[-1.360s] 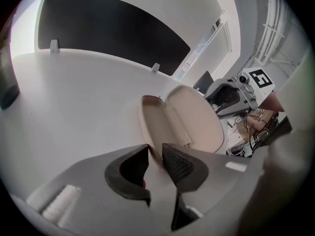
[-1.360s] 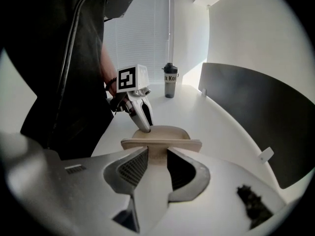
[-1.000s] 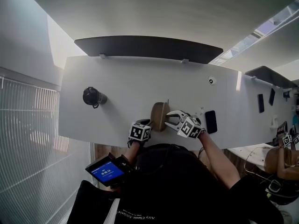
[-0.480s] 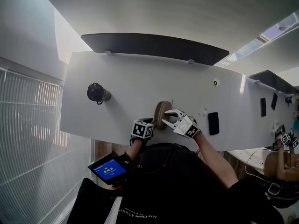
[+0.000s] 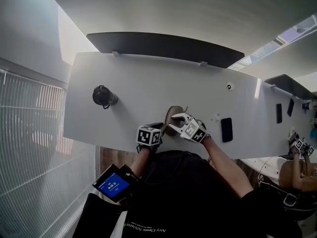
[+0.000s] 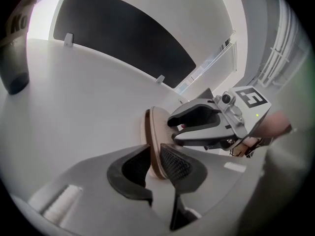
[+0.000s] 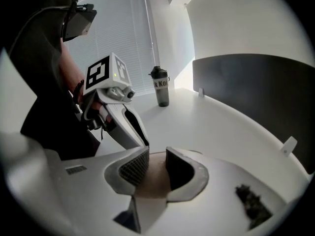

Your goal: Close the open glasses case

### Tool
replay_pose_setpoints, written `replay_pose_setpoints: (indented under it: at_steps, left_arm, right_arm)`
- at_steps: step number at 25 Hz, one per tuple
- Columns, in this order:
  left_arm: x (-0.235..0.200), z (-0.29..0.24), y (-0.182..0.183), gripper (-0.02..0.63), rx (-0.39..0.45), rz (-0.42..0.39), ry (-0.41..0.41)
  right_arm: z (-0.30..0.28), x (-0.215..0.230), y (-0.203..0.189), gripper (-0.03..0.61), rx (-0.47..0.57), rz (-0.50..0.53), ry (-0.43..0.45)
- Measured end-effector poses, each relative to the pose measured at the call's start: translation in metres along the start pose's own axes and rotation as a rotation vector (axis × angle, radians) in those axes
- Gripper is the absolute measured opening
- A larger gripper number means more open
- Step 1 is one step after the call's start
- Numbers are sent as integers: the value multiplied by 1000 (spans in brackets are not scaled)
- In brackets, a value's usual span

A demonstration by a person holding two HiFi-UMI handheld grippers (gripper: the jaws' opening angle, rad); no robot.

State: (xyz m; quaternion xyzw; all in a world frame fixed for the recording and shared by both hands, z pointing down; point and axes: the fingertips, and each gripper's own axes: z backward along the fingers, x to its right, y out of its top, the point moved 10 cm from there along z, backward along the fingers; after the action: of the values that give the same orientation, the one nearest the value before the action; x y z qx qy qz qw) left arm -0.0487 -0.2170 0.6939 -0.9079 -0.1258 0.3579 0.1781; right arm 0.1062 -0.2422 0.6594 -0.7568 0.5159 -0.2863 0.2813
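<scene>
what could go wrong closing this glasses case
The left gripper, jaws just closing, pinches only a thin edge of the glasses case, so it may twist loose. The right gripper, jaws also closing, is open against the case's tan face, not gripping; a push could slide it across the table.

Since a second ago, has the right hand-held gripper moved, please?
Yes: against the black phone, the right hand-held gripper has shifted left, further over the glasses case; its jaws have just been closing, the case showing between them.
</scene>
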Motion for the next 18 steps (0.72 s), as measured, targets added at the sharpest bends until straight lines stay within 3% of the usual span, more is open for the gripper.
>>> replay_pose_setpoints:
  at_steps: [5, 9, 13, 18]
  left_arm:
    - [3, -15, -5, 80, -59, -42, -24]
    - [3, -19, -3, 94, -45, -35, -33]
    - [2, -22, -5, 95, -49, -41, -30]
    - [-2, -20, -5, 107, -47, -17, -27]
  right_arm:
    - [-9, -3, -2, 114, -35, 16, 12]
    - [-2, -1, 4, 114, -63, 73, -49]
    - [21, -2, -3, 114, -62, 51, -144]
    - [20, -9, -22, 106, -103, 3, -123]
